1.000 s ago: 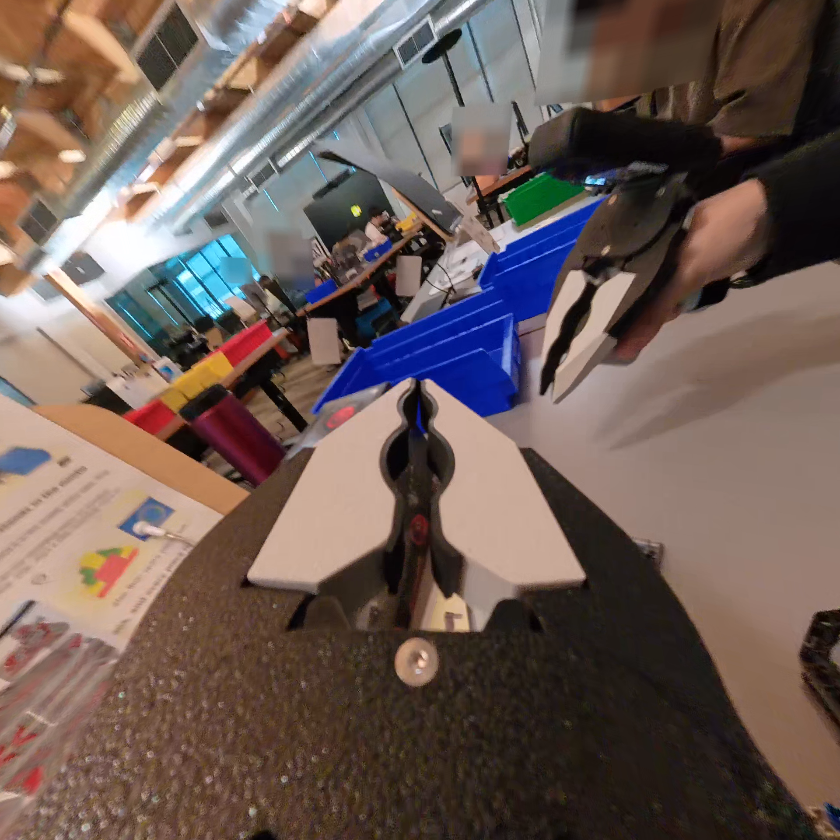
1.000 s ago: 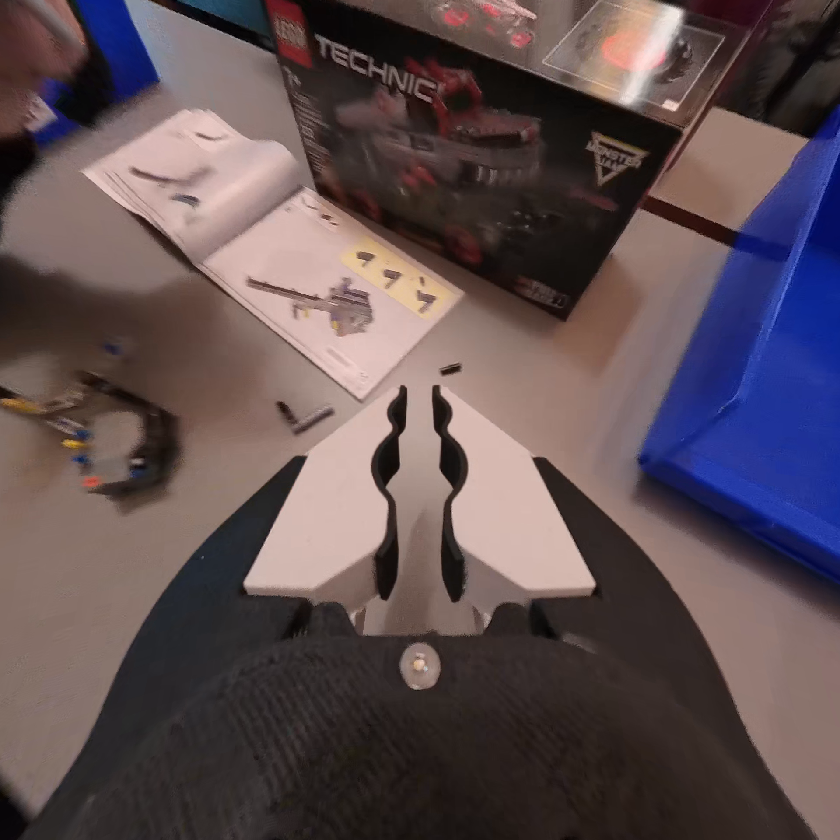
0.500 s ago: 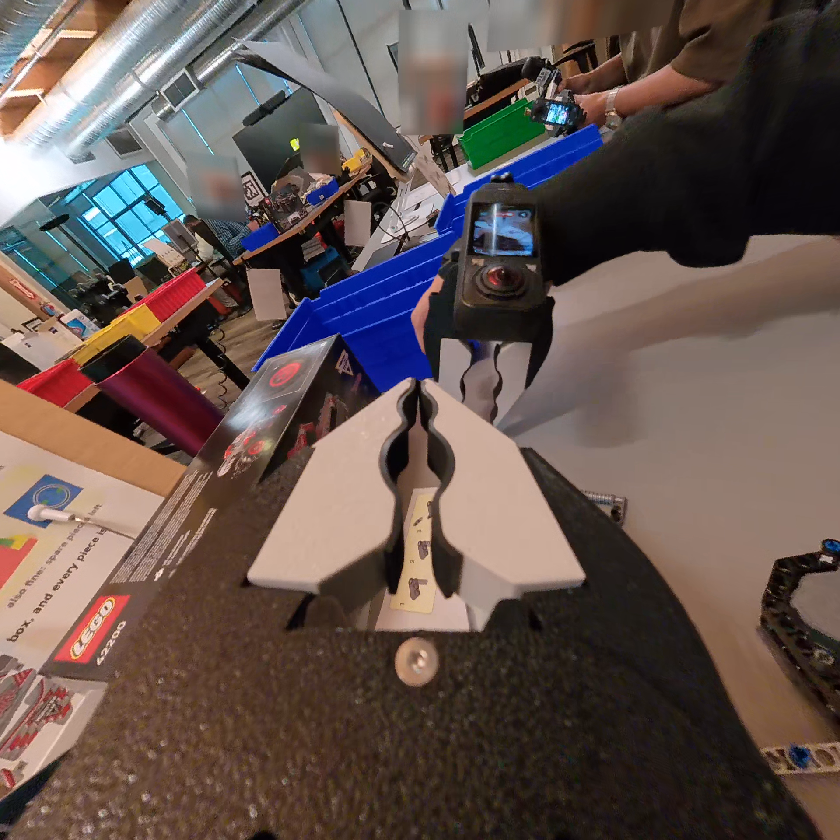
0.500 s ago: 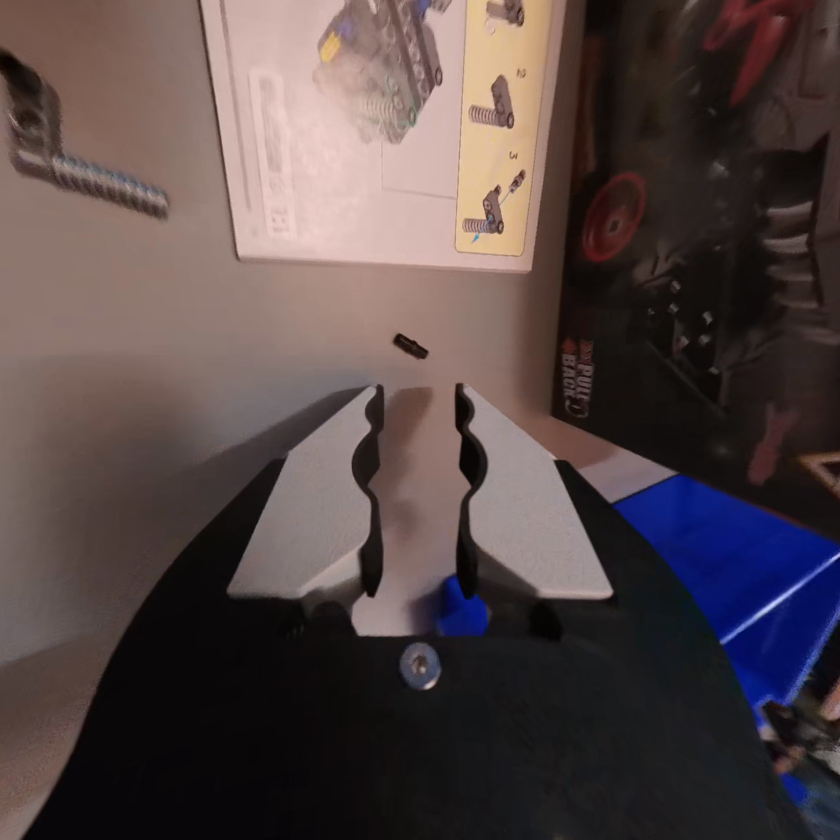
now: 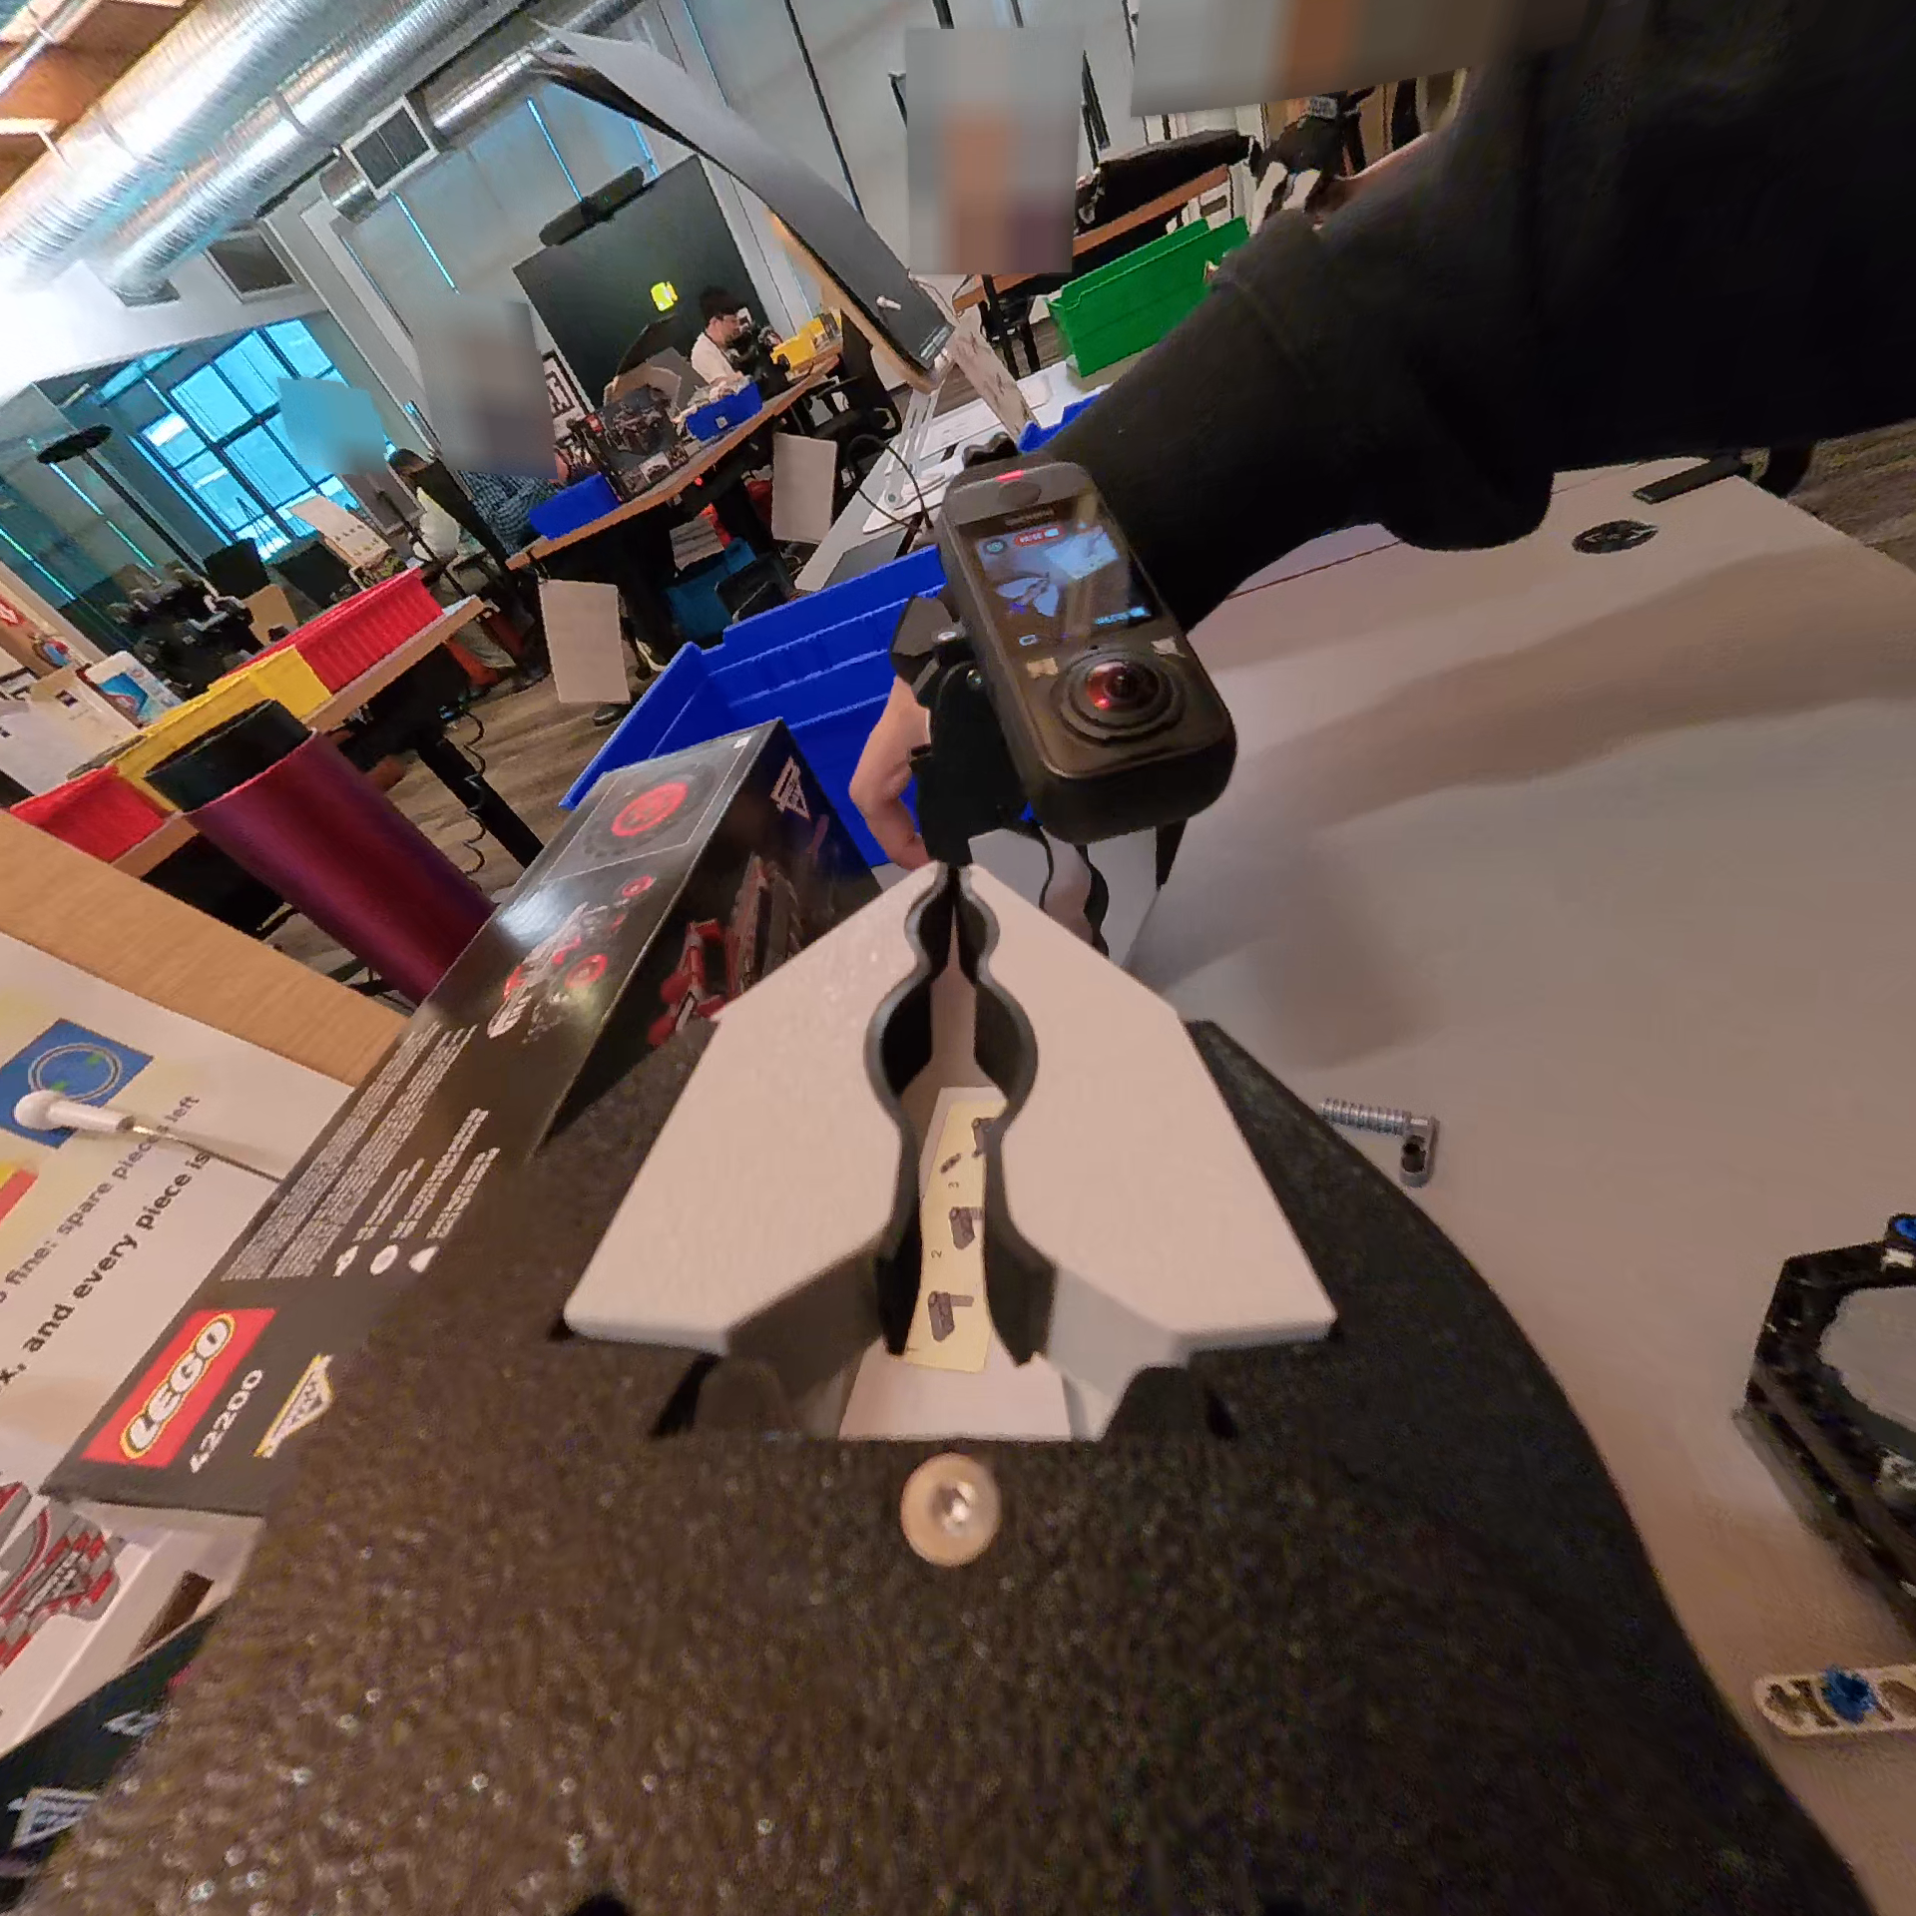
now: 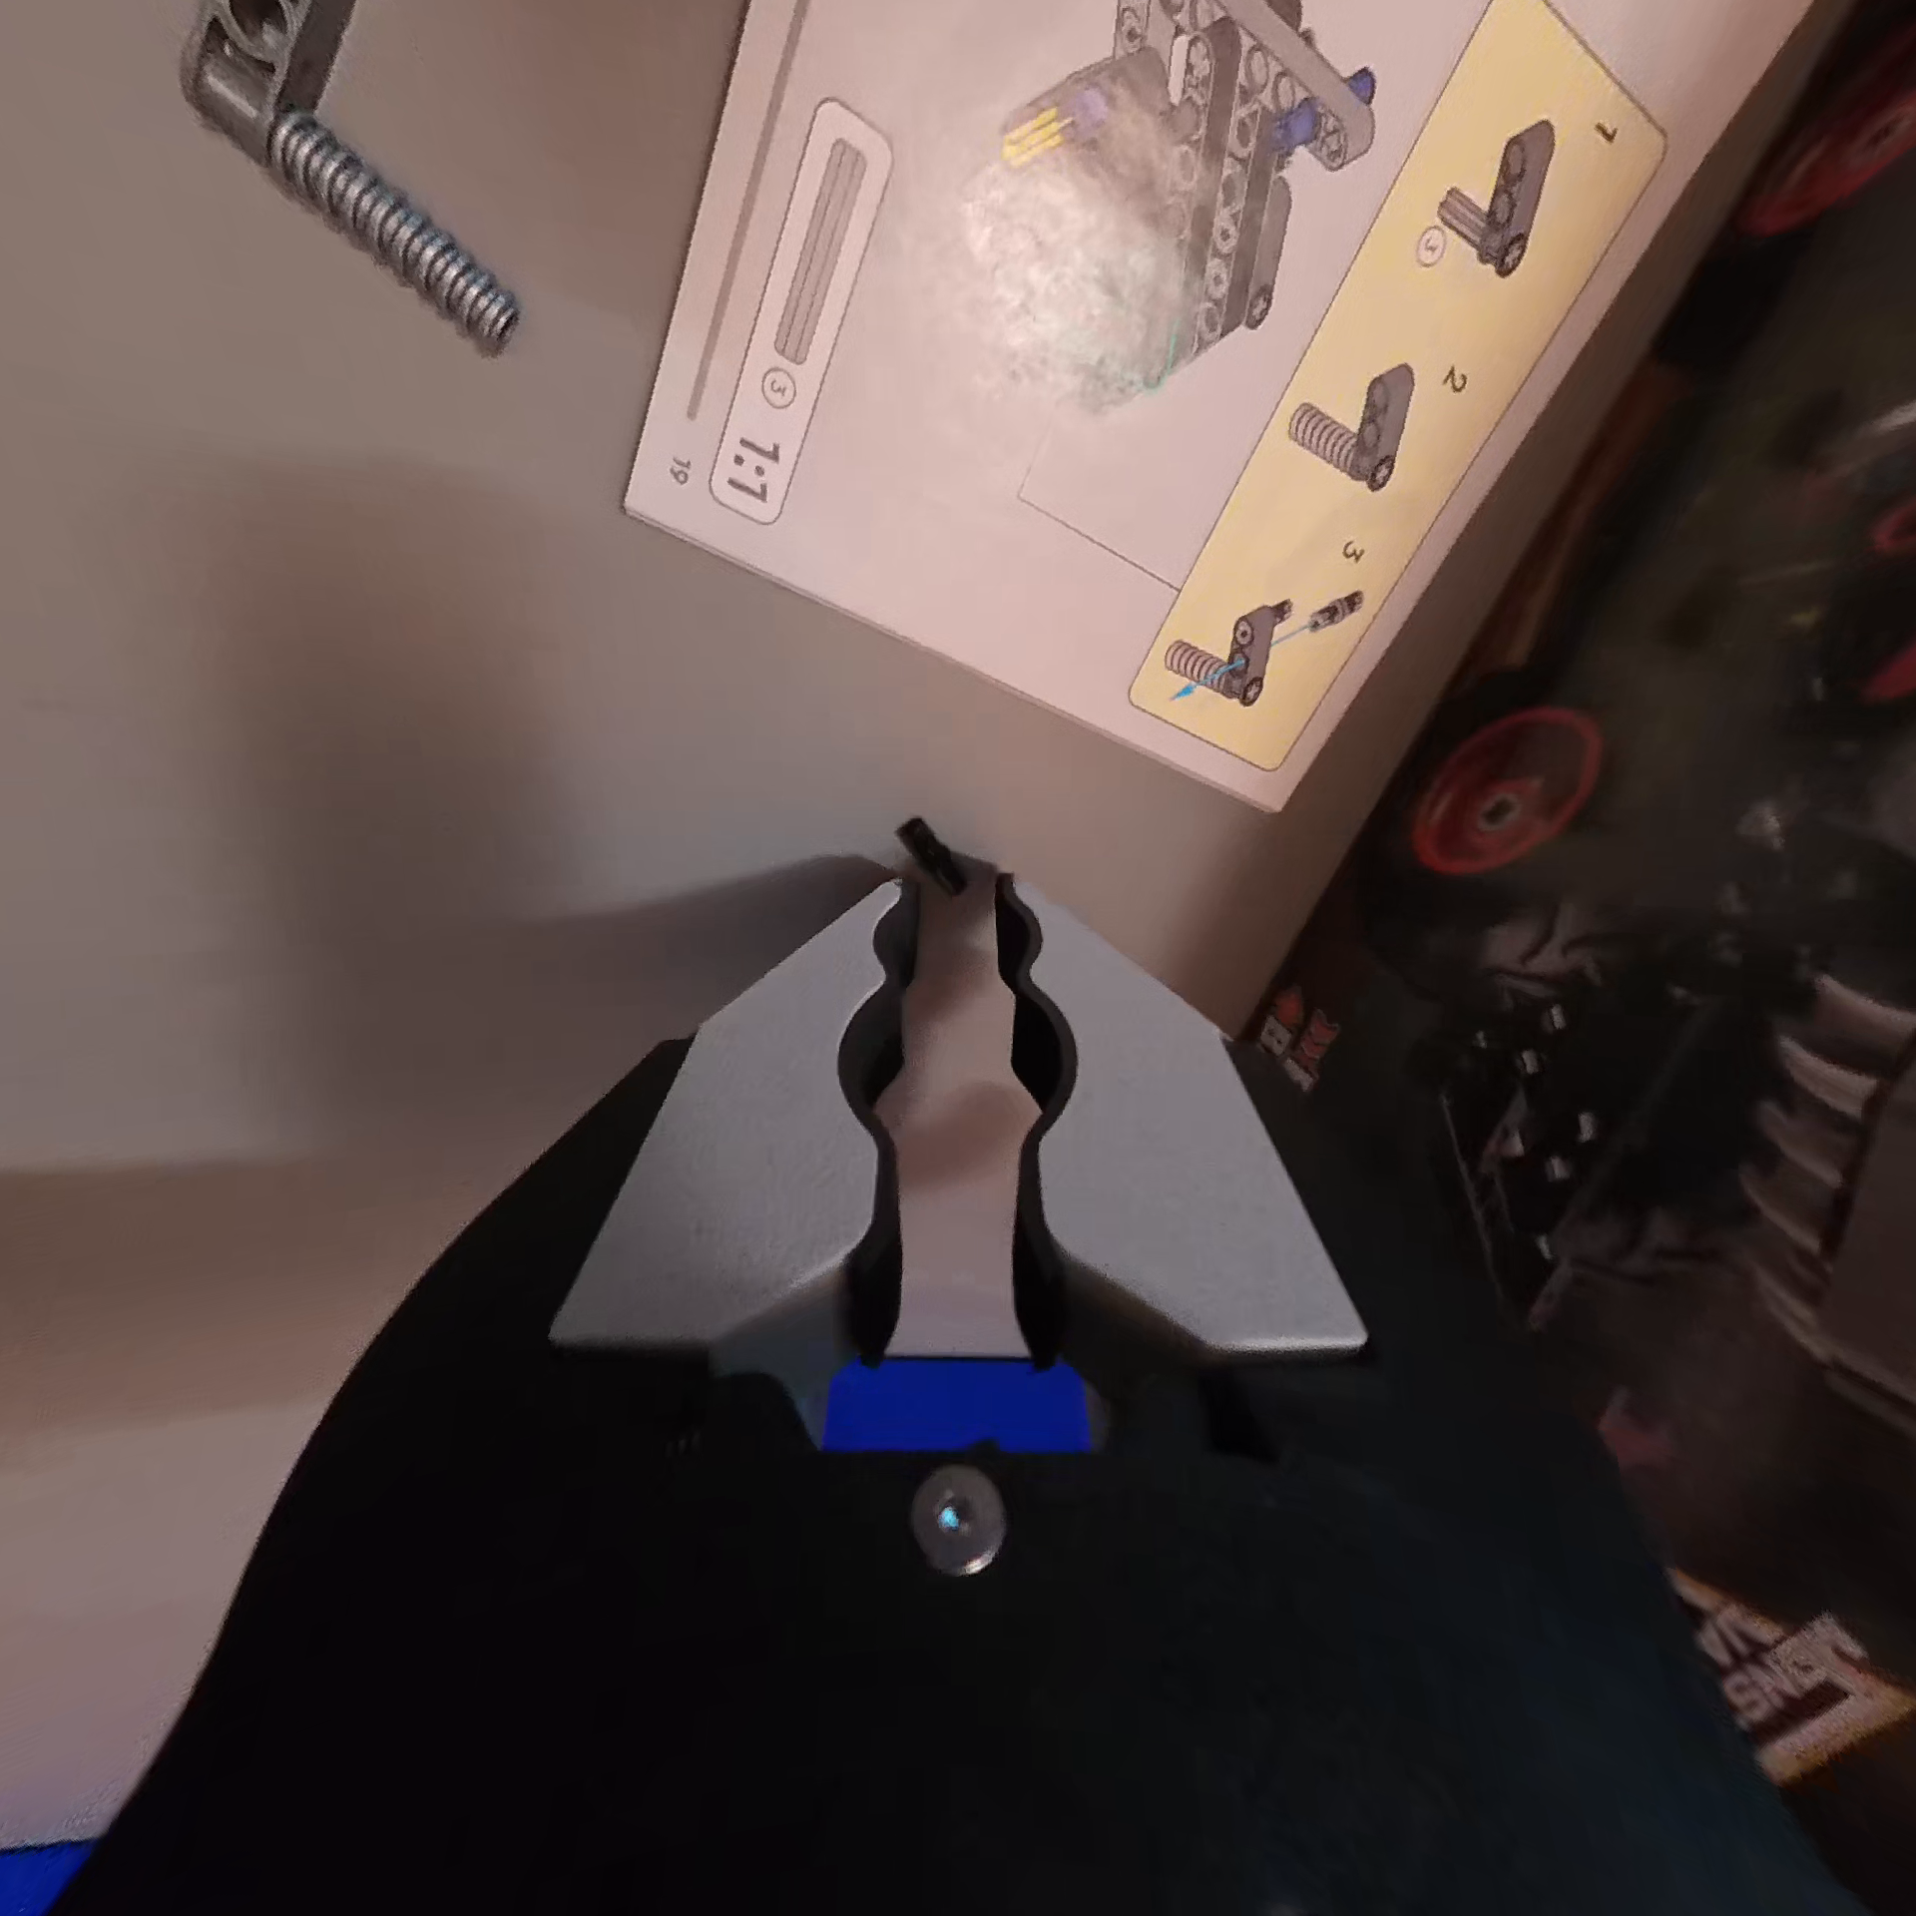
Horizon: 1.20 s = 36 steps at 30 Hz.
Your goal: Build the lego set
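Observation:
A small black pin (image 6: 930, 855) lies on the grey table, just ahead of my right gripper (image 6: 951, 883) and touching its left fingertip. The right gripper is open with a narrow gap and holds nothing. A grey beam with a spring (image 6: 342, 176) lies to the far left and also shows in the left wrist view (image 5: 1384, 1125). The open instruction booklet (image 6: 1037, 415) lies beyond the pin. My left gripper (image 5: 952, 894) is shut and empty, above the booklet. The right gripper's camera (image 5: 1089, 664) faces it. A black frame assembly (image 5: 1846, 1389) sits at right.
The black set box (image 5: 539, 1058) stands left of the left gripper and right of the right gripper (image 6: 1659, 1037). Blue bins (image 5: 788, 674) stand behind it. A pale beam with a blue pin (image 5: 1840, 1700) lies near the table's front right. A person's dark sleeve (image 5: 1452, 363) reaches in. The gap from one gripper's tips to the other's is roughly 20 cm.
My right gripper has moved in over the table up to the black pin, and its jaws have narrowed. My left gripper has tilted down from the room toward the box and stayed shut.

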Tool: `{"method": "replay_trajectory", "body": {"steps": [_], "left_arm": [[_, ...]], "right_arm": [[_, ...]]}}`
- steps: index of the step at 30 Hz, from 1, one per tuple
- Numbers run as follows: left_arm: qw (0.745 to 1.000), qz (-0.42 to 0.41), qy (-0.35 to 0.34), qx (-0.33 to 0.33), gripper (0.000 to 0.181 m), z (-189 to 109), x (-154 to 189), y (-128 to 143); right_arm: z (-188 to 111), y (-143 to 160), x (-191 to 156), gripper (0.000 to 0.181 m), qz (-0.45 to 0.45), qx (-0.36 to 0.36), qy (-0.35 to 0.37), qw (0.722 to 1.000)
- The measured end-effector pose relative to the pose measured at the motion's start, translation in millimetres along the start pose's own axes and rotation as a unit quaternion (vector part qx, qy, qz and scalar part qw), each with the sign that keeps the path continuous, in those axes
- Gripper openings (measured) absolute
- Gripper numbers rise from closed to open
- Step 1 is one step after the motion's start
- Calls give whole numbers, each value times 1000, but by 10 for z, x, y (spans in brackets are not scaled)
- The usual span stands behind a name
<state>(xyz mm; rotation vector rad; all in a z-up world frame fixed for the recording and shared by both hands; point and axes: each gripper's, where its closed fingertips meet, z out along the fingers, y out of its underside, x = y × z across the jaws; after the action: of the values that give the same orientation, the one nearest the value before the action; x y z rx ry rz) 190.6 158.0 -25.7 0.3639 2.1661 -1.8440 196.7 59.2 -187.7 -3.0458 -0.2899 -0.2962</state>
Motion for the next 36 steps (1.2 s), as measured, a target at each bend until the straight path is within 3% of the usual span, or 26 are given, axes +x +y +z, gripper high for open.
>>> {"method": "replay_trajectory", "body": {"steps": [8, 11, 13, 15, 19, 21, 25, 28, 32, 36], "left_arm": [[1000, -15, 14, -10, 0, 43, 48, 73], [999, -24, 35, -20, 0, 75, 126, 109], [999, -21, 42, -28, 0, 93, 164, 131], [998, -12, 62, -16, 4, 103, 247, 98], [996, -16, 91, -5, 7, 113, 381, 33], [992, -49, 112, 9, 9, 106, 445, -51], [980, -113, 162, 22, 15, 66, 599, -227], [977, -121, 177, 20, 18, 35, 677, -318], [982, -110, 153, -15, 18, 46, 678, -296], [983, -104, 146, -25, 15, 54, 684, -280]], "right_arm": [[14, 8, -14, 3, 68, 17, -15, 997], [-20, -13, -25, 2, 131, 44, 15, 990], [-144, -38, 30, 2, 215, 82, 66, 971], [-392, -183, 110, 2, 311, 176, 127, 925], [-1023, -690, 15, 2, 443, 406, 142, 786], [-1266, -764, -25, 2, 472, 442, 190, 738], [-1516, -811, -159, 2, 445, 353, 340, 750], [-1562, -850, -225, 2, 390, 237, 416, 787], [-1605, -913, -243, 2, 297, 91, 480, 820], [-1648, -1043, -222, 2, 238, 29, 507, 828]]}}
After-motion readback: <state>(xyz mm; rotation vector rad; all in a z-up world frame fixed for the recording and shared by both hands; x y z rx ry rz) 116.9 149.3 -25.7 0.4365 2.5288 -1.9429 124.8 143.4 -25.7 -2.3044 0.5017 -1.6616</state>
